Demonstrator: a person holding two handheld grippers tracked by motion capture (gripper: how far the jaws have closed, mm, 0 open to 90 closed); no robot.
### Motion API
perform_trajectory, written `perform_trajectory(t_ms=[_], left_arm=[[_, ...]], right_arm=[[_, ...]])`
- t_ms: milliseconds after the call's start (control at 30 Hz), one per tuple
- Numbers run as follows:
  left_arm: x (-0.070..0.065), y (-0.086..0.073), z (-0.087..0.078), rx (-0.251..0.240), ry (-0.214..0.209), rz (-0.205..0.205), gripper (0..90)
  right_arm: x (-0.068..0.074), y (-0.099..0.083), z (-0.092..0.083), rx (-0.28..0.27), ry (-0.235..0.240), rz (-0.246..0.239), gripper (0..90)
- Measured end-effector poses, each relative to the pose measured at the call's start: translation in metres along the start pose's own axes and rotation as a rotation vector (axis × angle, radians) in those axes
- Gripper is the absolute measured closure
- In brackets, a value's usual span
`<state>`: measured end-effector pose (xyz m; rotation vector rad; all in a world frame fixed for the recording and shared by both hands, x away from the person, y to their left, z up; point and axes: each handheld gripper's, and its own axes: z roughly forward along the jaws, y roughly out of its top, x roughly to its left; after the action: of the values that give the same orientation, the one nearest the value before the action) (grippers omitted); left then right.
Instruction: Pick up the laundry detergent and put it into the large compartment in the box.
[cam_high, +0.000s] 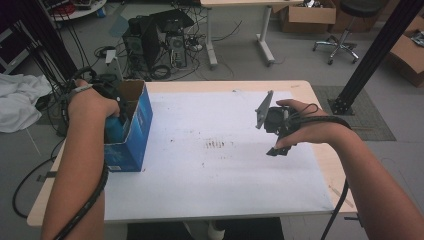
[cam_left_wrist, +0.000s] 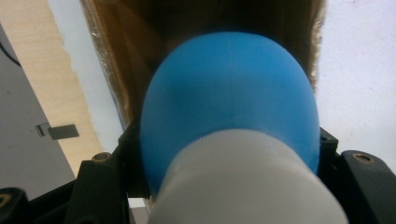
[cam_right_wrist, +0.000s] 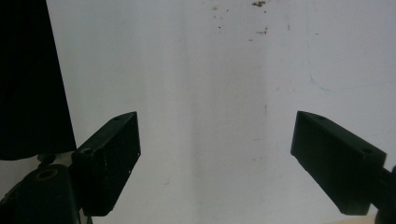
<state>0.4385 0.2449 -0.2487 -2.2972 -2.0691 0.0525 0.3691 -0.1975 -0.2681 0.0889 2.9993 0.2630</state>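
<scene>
Gripping a blue bulb-shaped object (cam_left_wrist: 229, 98) with a white neck (cam_left_wrist: 243, 182), the left gripper (cam_high: 112, 117) has its jaws clamped on the sides, just above the open blue cardboard box (cam_high: 137, 127). Looks light, smooth, rounded, likely slippery; best held at the widest part near the neck, as now. Bulb end points into the box mouth. Right gripper (cam_right_wrist: 215, 158) is well right of the box, over the white sheet (cam_high: 210, 165), jaws wide apart, empty.

Box (cam_high: 134, 131) on table's (cam_high: 300, 90) left edge, bottle (cam_left_wrist: 229, 107) inside
</scene>
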Motion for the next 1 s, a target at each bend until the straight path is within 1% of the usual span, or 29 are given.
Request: perform_trajectory(t_ms=[133,200,300,400,433,500,600,733,933,1000], left_arm=[[0.0,0.001,0.012,0.006,0.012,0.009,37.9],[0.0,0.002,0.015,0.014,0.011,0.011,37.9],[0.0,0.003,0.021,0.012,0.004,0.009,37.9],[0.0,0.004,0.027,0.006,0.01,0.021,37.9],[0.0,0.004,0.029,0.008,0.007,0.018,37.9],[0.001,0.005,0.033,0.011,0.011,0.028,37.9],[0.003,0.005,0.039,0.01,0.013,0.022,37.9],[0.004,0.005,0.039,0.003,0.006,0.021,37.9],[0.007,0.004,0.04,0.004,-0.002,0.021,37.8],[0.007,0.004,0.04,0.009,-0.003,0.014,37.7]], right_arm=[[-0.001,-0.002,-0.001,0.001,-0.001,0.006,15.8],[-0.001,-0.002,-0.001,0.001,0.0,0.006,15.8],[-0.001,-0.001,0.0,0.002,0.001,0.005,15.8],[0.0,0.0,0.001,0.004,0.003,0.004,15.8],[0.0,0.001,0.001,0.005,0.003,0.001,15.8],[0.0,0.001,0.002,0.002,0.002,0.003,15.8],[0.0,0.001,0.002,0.001,0.002,0.005,15.8],[-0.001,0.001,0.003,0.004,0.003,0.006,15.8],[0.0,0.002,0.004,0.004,0.004,0.007,15.8],[0.0,0.002,0.004,0.004,0.004,0.008,15.8]])
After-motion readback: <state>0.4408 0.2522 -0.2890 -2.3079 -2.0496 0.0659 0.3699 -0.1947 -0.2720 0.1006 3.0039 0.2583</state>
